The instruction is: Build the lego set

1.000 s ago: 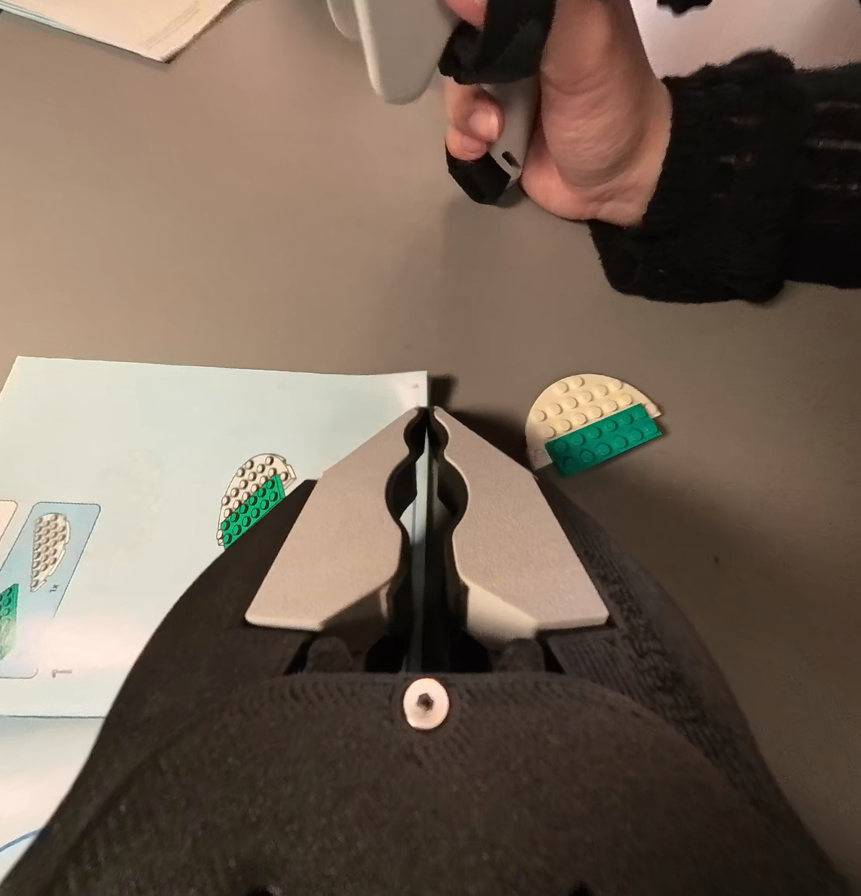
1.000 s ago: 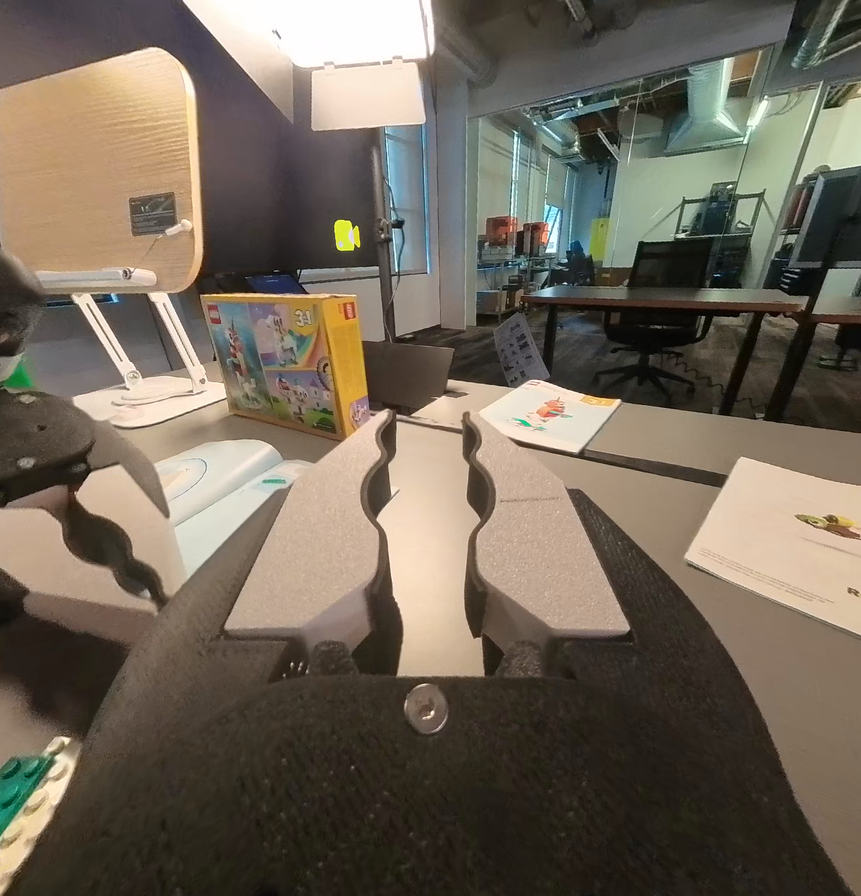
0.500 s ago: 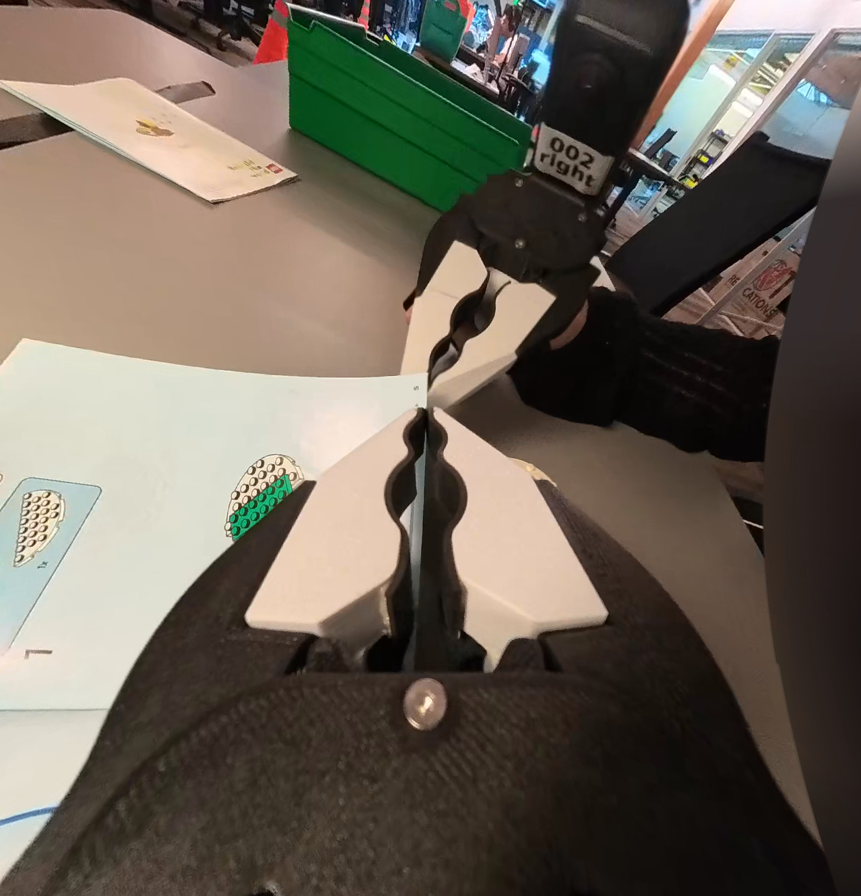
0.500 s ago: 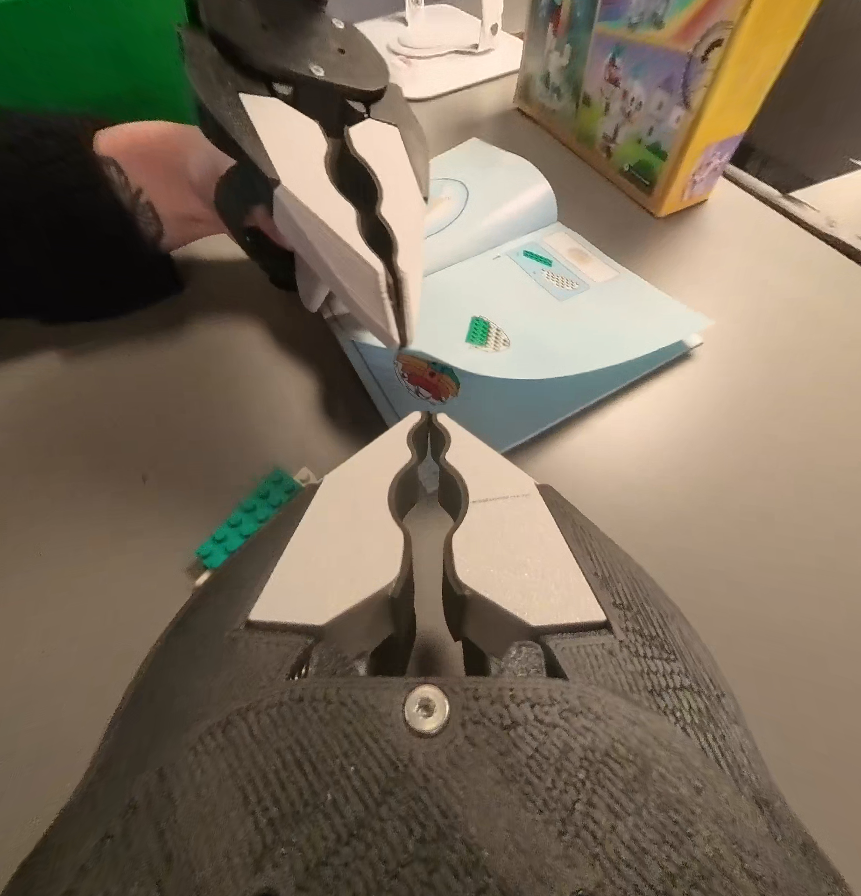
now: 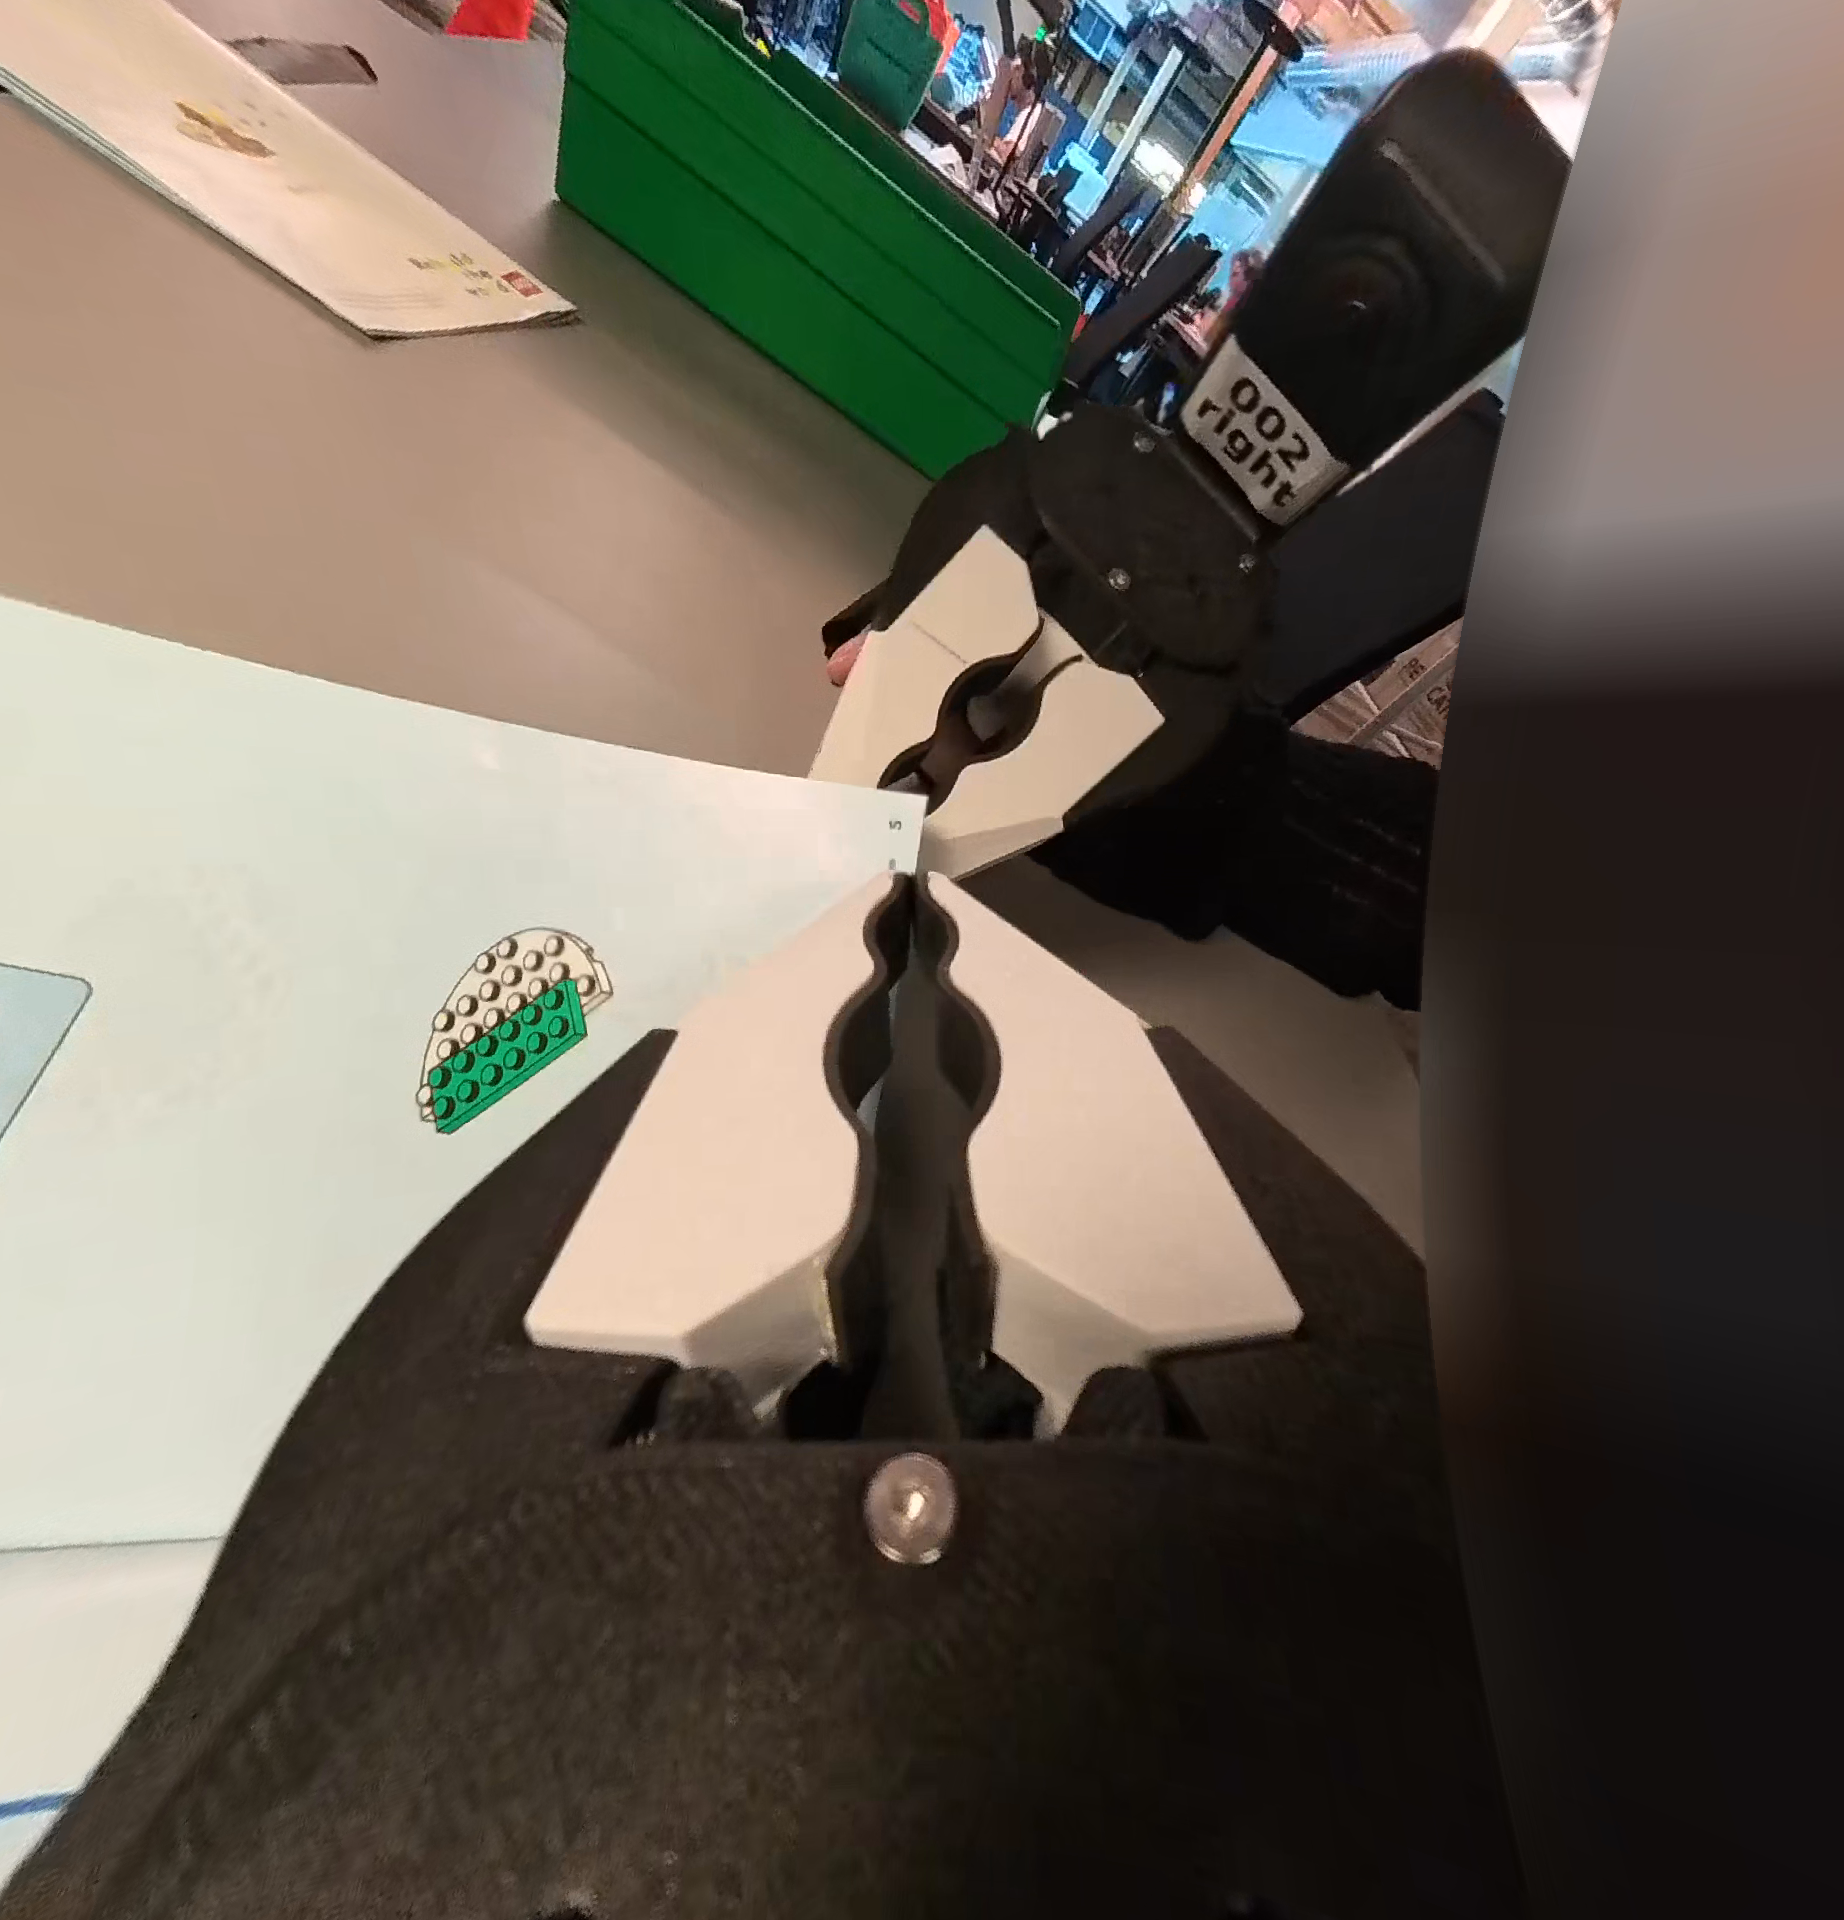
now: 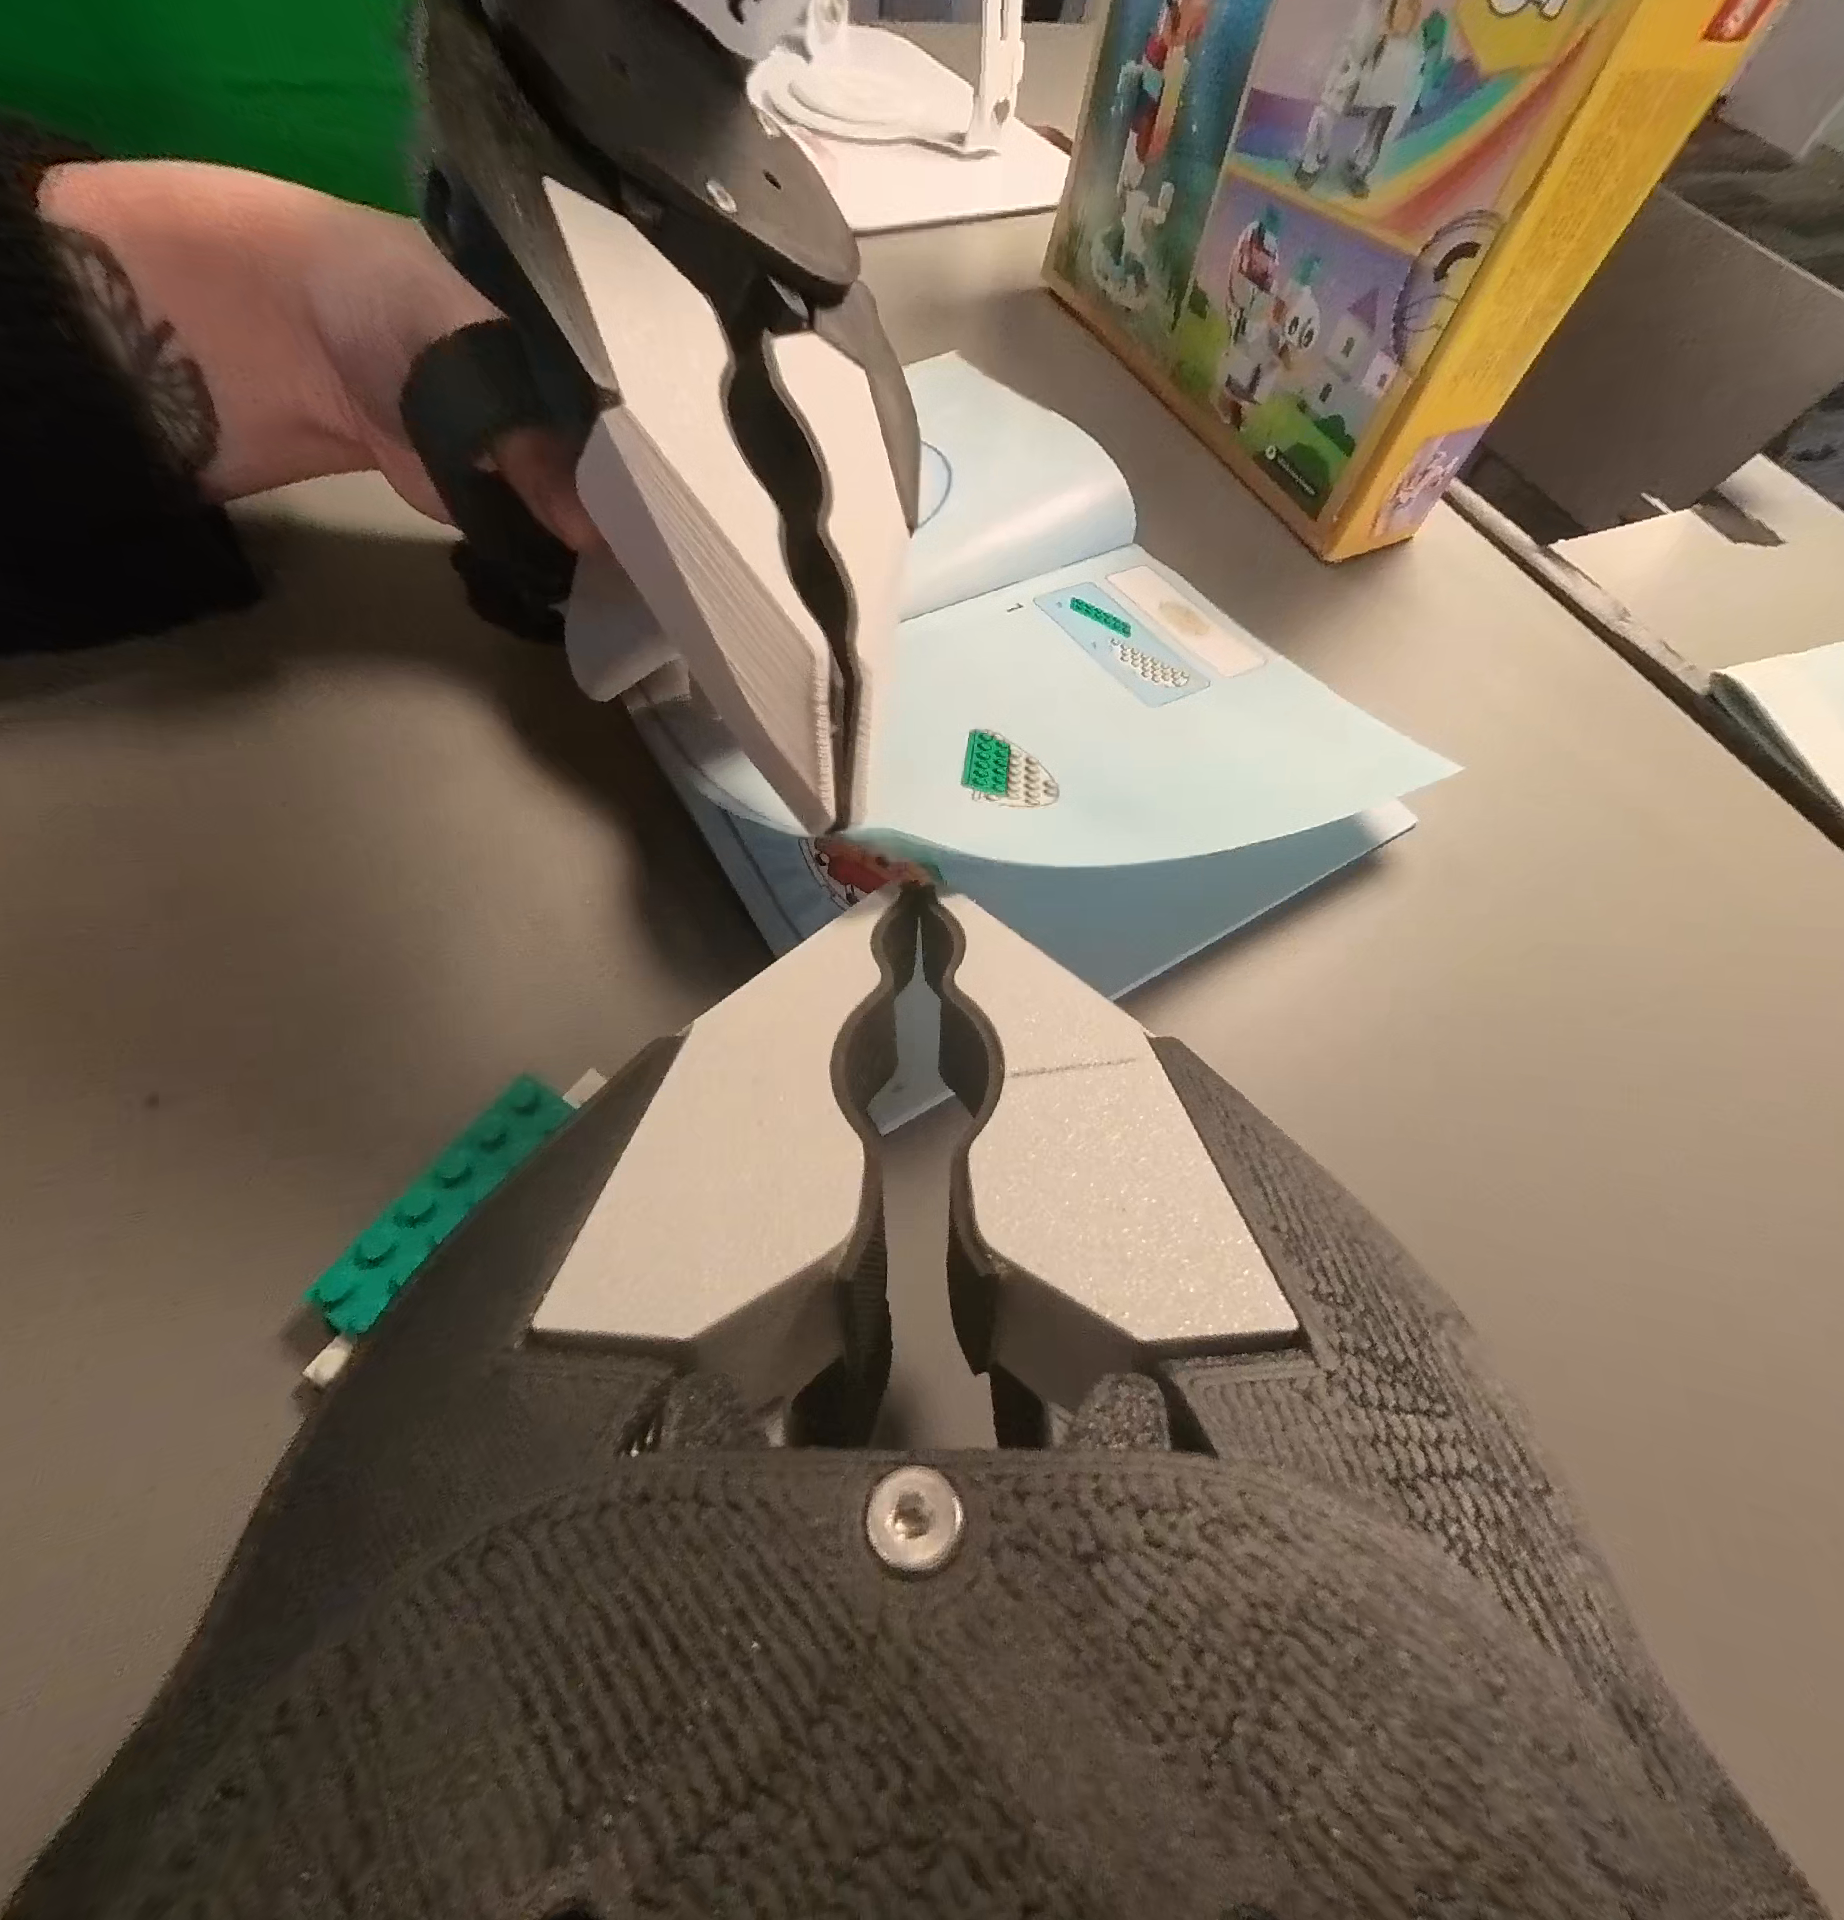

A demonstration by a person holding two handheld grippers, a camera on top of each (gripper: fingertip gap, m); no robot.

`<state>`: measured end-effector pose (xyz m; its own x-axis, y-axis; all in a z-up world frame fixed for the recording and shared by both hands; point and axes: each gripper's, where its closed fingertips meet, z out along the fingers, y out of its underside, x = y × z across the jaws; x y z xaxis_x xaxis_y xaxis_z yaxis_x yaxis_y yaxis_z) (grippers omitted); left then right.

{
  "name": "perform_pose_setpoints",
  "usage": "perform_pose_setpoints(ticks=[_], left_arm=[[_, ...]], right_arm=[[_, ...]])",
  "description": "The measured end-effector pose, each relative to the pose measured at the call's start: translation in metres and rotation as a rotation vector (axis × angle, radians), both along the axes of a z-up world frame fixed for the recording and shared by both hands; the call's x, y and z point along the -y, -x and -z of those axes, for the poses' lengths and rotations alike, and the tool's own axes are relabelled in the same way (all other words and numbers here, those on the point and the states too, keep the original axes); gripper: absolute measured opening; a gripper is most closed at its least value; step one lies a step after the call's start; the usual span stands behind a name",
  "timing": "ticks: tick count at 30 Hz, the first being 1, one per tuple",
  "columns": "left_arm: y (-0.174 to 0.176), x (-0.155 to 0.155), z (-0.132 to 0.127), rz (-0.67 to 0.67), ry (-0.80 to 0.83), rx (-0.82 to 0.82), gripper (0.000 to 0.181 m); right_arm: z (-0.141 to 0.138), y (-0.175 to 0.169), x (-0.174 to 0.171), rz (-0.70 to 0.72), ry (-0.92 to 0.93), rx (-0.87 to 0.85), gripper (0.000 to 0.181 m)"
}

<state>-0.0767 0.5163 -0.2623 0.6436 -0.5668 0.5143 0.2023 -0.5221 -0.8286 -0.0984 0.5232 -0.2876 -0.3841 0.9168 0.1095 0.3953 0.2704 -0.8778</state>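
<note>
Page (image 5: 398,831) corner now lifted, pinched by left fingers (image 5: 902,883), right fingers (image 6: 913,899) closed alongside since a second ago: next step coming.

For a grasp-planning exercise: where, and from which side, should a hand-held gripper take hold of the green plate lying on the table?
Probably from straight above, at mid-length, pinching the long edges. The green plate is long, narrow and thin, lying flat on a white plate on the table, so nothing fits beneath it. Its far edge is hidden by the right hand-held gripper.
</note>
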Motion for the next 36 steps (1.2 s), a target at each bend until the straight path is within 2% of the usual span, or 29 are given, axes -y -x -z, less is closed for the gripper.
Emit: perform_pose_setpoints(ticks=[10, 15, 18, 19, 22, 36], left_arm=[[0.000, 0.001, -0.002, 0.010, 0.010, 0.037, 0.000], [0.009, -0.005, -0.006, -0.086, -0.046, 0.006, 0.000], [0.017, -0.008, -0.010, -0.170, -0.104, -0.046, 0.005], [0.013, -0.006, -0.011, -0.146, -0.119, -0.051, 0.034], [0.009, -0.006, -0.007, -0.133, -0.103, -0.082, 0.043], [0.011, -0.014, 0.003, -0.190, -0.088, -0.204, 0.043]], right_arm=[[-0.001, 0.003, -0.003, 0.028, -0.051, -0.027, 0.000], [-0.002, 0.002, -0.003, 0.031, -0.029, -0.028, 0.000], [-0.001, 0.003, -0.003, 0.032, -0.030, -0.022, 0.001], [-0.001, 0.003, -0.003, 0.032, -0.032, -0.021, 0.001], [-0.001, 0.002, -0.003, 0.030, -0.038, -0.023, 0.000], [-0.002, 0.002, -0.002, 0.030, -0.035, -0.026, 0.000]])
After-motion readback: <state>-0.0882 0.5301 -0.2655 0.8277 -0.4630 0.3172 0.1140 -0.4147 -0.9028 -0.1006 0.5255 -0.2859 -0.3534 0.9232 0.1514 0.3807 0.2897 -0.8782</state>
